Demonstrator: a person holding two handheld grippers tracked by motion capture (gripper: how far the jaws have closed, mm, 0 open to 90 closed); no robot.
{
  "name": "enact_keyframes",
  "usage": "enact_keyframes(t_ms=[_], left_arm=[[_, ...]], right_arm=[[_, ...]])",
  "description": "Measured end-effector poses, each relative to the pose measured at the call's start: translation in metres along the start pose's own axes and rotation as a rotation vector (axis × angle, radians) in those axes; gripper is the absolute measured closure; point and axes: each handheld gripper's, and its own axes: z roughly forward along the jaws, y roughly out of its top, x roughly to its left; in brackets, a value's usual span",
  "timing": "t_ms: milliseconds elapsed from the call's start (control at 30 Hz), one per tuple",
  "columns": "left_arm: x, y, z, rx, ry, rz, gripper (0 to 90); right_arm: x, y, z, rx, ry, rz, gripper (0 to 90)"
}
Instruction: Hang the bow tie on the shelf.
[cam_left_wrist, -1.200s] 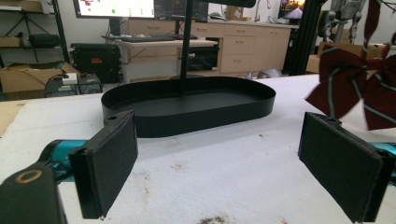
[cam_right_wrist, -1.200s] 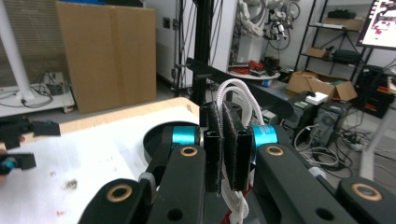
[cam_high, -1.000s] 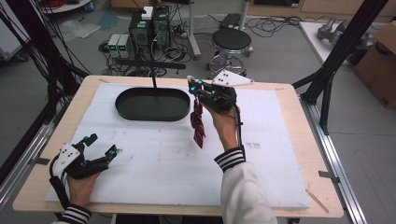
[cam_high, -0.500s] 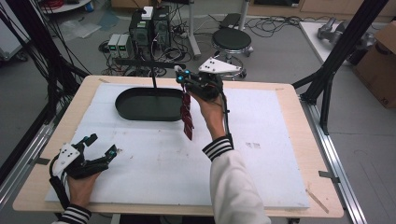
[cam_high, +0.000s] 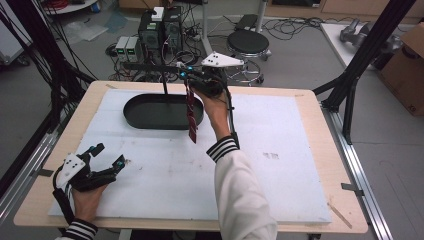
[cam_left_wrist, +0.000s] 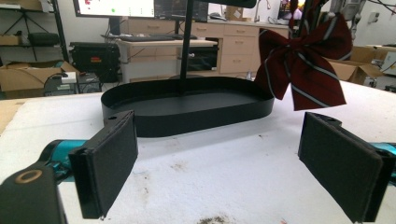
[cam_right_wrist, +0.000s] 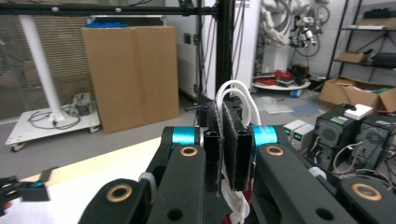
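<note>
Right gripper, top centre of the high view, is clamped on a white cord loop, and a dark red striped bow tie hangs from it over the right end of the black oval tray, right by the tray's upright black post. In the left gripper view the bow tie sits in the upper right of the frame, just off the tray's right end and clear of the white table. Left gripper, lower left of the high view, rests low over the table with its jaws wide apart and nothing between them.
</note>
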Motion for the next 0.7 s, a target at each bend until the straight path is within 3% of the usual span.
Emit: enact_keyframes(t_ms=[700], left_arm=[[0.0, 0.0, 0.0, 0.003, -0.002, -0.002, 12.4]], right_arm=[[-0.018, 0.005, 0.025, 0.008, 0.032, 0.032, 87.1]])
